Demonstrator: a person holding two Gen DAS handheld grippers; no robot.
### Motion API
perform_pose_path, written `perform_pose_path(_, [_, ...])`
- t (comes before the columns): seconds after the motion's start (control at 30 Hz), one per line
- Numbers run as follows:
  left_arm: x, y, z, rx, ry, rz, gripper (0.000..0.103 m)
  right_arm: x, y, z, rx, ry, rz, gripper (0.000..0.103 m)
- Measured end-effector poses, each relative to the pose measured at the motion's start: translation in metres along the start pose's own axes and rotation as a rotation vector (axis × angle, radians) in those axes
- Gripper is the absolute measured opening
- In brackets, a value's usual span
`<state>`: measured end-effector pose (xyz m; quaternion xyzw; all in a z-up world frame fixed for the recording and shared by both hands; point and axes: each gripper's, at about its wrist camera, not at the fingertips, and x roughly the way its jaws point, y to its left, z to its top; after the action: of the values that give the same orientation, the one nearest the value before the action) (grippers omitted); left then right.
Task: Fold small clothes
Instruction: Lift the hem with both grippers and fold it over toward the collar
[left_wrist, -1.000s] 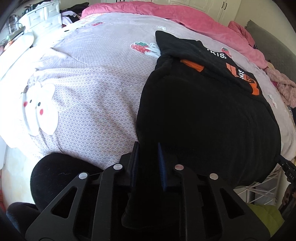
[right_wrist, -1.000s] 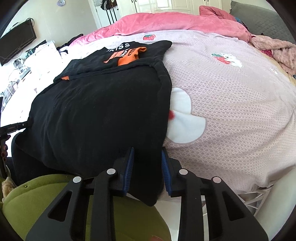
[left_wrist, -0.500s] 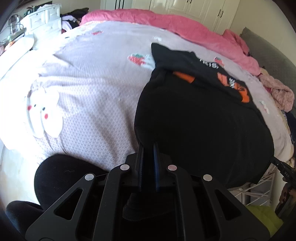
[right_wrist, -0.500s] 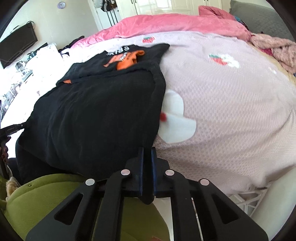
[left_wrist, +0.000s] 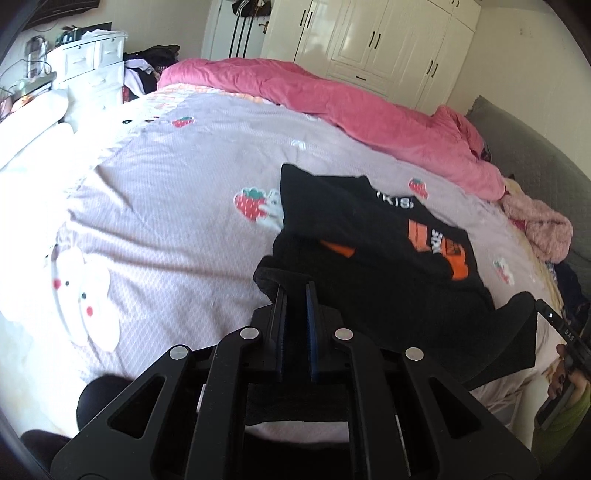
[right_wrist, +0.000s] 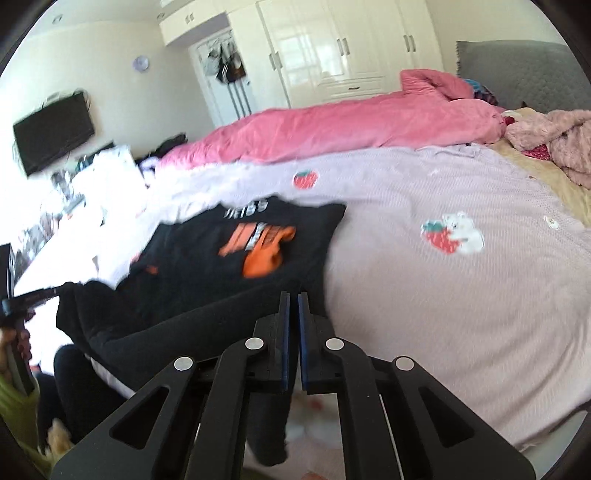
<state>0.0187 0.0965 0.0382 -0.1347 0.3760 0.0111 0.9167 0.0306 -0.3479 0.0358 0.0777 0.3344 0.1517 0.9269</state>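
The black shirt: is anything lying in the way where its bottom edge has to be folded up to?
Nothing visible. Both the left gripper and the right gripper are shut on the near hem of the black shirt. Only the shirt's own orange print lies ahead, and the lilac bedspread beside it is bare.

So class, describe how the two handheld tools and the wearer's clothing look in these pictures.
Both are matte black plastic. The left tool and the right tool each have two flat fingers with blue pads, triangular cut-outs in the frame and four round silver fasteners. No cables show. The person wears a yellow-green sleeve and dark nail polish.
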Motion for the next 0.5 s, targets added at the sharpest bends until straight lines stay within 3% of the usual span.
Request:
perform_pose_path(0.17, [0.031,-0.003,0.027,-0.012,-0.002,0.024,0.003,0.022,-0.026,0.026,0.041,-0.040,-0.090,0.000])
perform_pose_path(0.33, [0.069,-0.002,0.023,0.004,0.039,0.073,0.004,0.033,-0.034,0.028,0.094,0.022,-0.031,0.000])
perform_pose_path(0.43, [0.076,0.004,0.014,-0.009,0.055,0.071,0.006,0.028,-0.028,0.019,0.077,0.041,-0.019,0.019])
perform_pose_path(0.5, [0.075,0.008,0.010,-0.011,0.058,0.066,0.007,0.021,-0.030,0.011,0.113,0.057,0.010,0.038])
